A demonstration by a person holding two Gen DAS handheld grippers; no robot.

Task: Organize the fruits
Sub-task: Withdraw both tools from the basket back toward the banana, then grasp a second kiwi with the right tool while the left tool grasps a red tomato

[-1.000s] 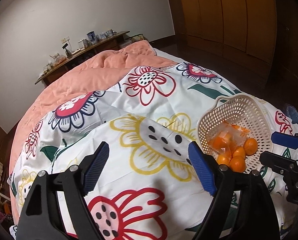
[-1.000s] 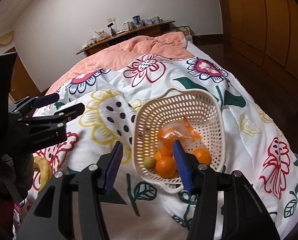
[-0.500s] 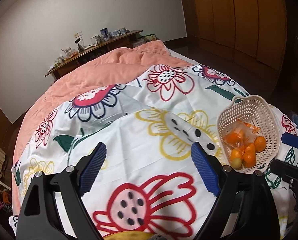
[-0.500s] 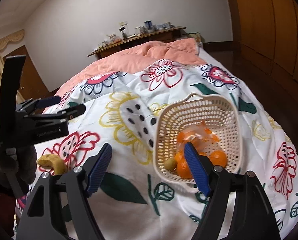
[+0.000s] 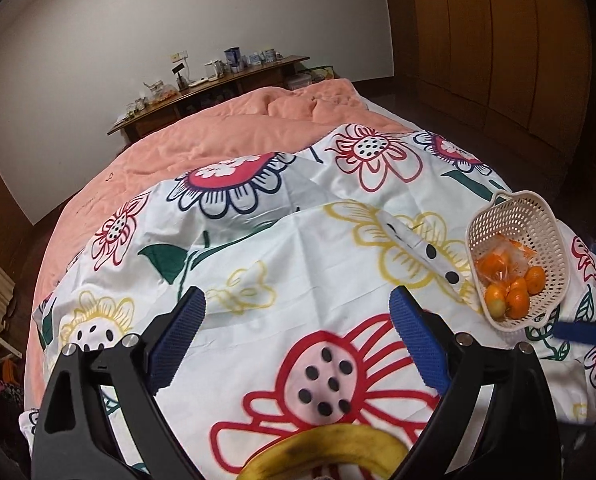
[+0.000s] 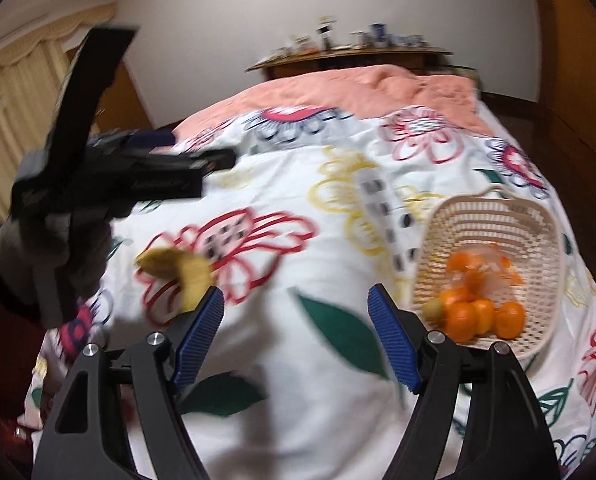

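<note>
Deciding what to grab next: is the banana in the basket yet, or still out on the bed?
Out. The banana lies on the floral quilt, well apart from the basket, which holds only oranges and one small greenish fruit.

Oranges (image 6: 474, 314) lie in the basket (image 6: 538, 224), banana (image 6: 177, 272) well left on the quilt (image 6: 298, 360).

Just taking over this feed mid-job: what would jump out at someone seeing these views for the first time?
The loud flowered quilt covers the near half of the bed. A white basket holding oranges lies at its right side. A lone banana lies on the red flower at the left, just below the open left tongs.
</note>
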